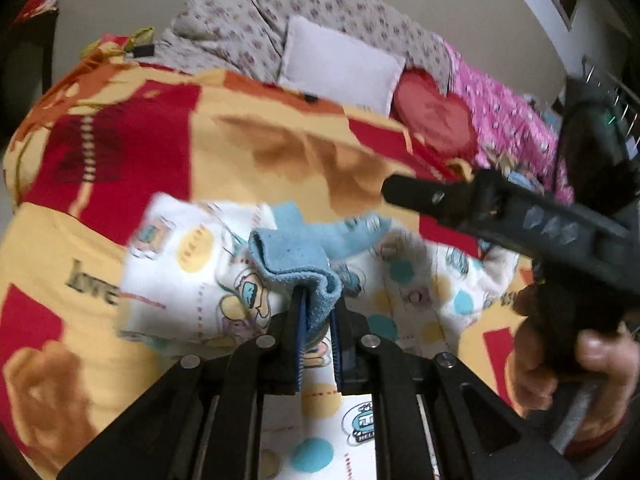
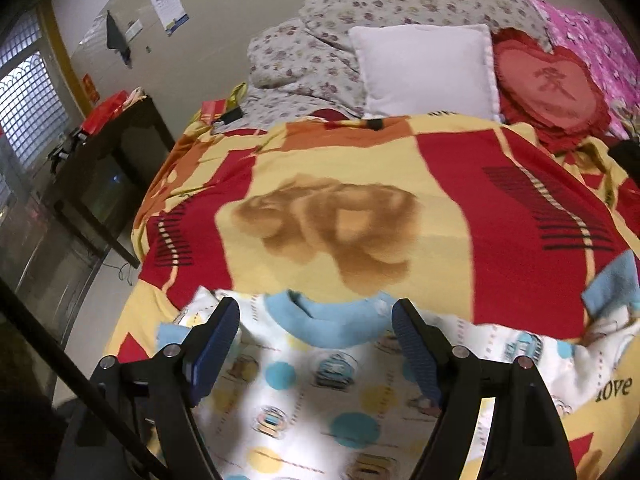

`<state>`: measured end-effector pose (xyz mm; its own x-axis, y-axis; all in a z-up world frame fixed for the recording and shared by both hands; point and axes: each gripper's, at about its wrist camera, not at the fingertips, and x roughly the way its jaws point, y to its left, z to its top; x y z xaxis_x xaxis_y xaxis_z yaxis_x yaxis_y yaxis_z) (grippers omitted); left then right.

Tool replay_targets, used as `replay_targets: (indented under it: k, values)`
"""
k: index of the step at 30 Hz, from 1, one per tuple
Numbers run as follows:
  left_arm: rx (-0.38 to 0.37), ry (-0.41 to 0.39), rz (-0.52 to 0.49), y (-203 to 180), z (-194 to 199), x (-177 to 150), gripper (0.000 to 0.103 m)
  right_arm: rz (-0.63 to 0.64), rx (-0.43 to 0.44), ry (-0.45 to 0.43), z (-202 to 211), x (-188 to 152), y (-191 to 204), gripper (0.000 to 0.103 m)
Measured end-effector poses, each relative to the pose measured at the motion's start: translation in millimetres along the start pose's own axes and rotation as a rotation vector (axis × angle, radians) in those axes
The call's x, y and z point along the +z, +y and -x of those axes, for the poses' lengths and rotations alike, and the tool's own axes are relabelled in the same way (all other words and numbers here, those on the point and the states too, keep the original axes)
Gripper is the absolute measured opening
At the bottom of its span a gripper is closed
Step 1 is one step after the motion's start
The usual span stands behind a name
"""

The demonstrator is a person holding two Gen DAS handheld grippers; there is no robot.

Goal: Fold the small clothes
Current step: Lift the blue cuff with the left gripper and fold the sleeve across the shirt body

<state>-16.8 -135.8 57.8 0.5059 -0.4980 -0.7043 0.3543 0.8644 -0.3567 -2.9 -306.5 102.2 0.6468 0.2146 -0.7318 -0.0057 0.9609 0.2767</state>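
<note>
Bed (image 2: 360,240) covered by red-yellow blanket (image 2: 500,184). Small white printed garment (image 2: 304,392) with blue collar spread on blanket at near edge. White pillow (image 2: 428,72), red heart cushion (image 2: 552,84), floral quilt (image 2: 320,48) and pink bedding (image 2: 592,36) piled at far end.

Both fisheye views are dim, lit indoors; daylight glows through the window (image 2: 28,92) at nine o'clock. Motion blur smears the bedspread (image 1: 280,148). Edges bow, corners vignette black.

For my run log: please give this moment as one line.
left hand-held gripper: shut on blue cuff | right hand-held gripper: open above shirt | shirt: on blanket, unfolded
</note>
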Motion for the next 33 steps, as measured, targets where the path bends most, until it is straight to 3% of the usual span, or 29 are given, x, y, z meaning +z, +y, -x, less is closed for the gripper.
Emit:
replay_targets:
  k: [2, 7, 10, 11, 12, 14, 19, 22, 26, 27, 29, 30, 31, 33]
  values:
    - [-0.02, 0.034, -0.002, -9.2, -17.1, -4.8, 0.006, -0.015, -0.005, 0.004, 0.5, -3.7, -11.7, 0.083]
    - [-0.025, 0.07, -0.044, -27.9, -32.9, -17.0, 0.006, -0.059, -0.012, 0.026, -0.6, -15.5, -34.3, 0.083]
    - [-0.041, 0.083, -0.048, -26.9, -23.5, -16.0, 0.012, -0.078, -0.006, 0.037, -0.7, -22.0, -43.0, 0.083]
    - [-0.055, 0.08, -0.055, -25.3, -13.0, -14.0, 0.026, -0.086, -0.002, 0.04, -0.6, -23.5, -45.1, 0.083]
    - [-0.058, 0.072, -0.063, -23.0, -3.1, -12.8, 0.048, -0.095, 0.005, 0.045, -0.4, -24.6, -47.0, 0.085]
    - [-0.044, 0.027, -0.091, -17.1, 17.9, -9.7, 0.073, -0.114, 0.026, 0.061, -0.8, -29.1, -50.4, 0.087]
    - [0.048, -0.039, -0.142, 4.3, 50.4, -3.1, 0.074, -0.141, 0.081, 0.114, -12.1, -43.0, -46.6, 0.087]
    - [0.196, -0.05, -0.124, 30.5, 48.5, 2.7, 0.074, -0.139, 0.08, 0.142, -21.1, -52.9, -41.4, 0.087]
    - [0.231, -0.025, -0.058, 59.7, 37.9, 8.3, 0.074, -0.113, 0.074, 0.172, -33.0, -65.3, -31.4, 0.087]
    - [0.234, -0.022, -0.047, 62.7, 36.2, 9.5, 0.074, -0.096, 0.063, 0.175, -35.9, -68.4, -27.4, 0.083]
    - [0.211, -0.017, -0.018, 70.2, 31.6, 16.9, 0.074, -0.025, 0.023, 0.142, -35.2, -71.9, -17.3, 0.062]
    - [0.198, -0.007, 0.001, 73.0, 28.6, 22.6, 0.074, 0.005, 0.022, 0.14, -35.5, -73.0, -12.7, 0.029]
    - [0.189, -0.005, 0.012, 72.3, 28.5, 24.6, 0.075, 0.018, 0.04, 0.147, -35.5, -74.8, -9.5, 0.013]
    - [0.174, -0.017, 0.055, 79.1, 24.7, 37.0, 0.088, 0.029, 0.045, 0.121, -29.6, -77.1, -7.9, 0.011]
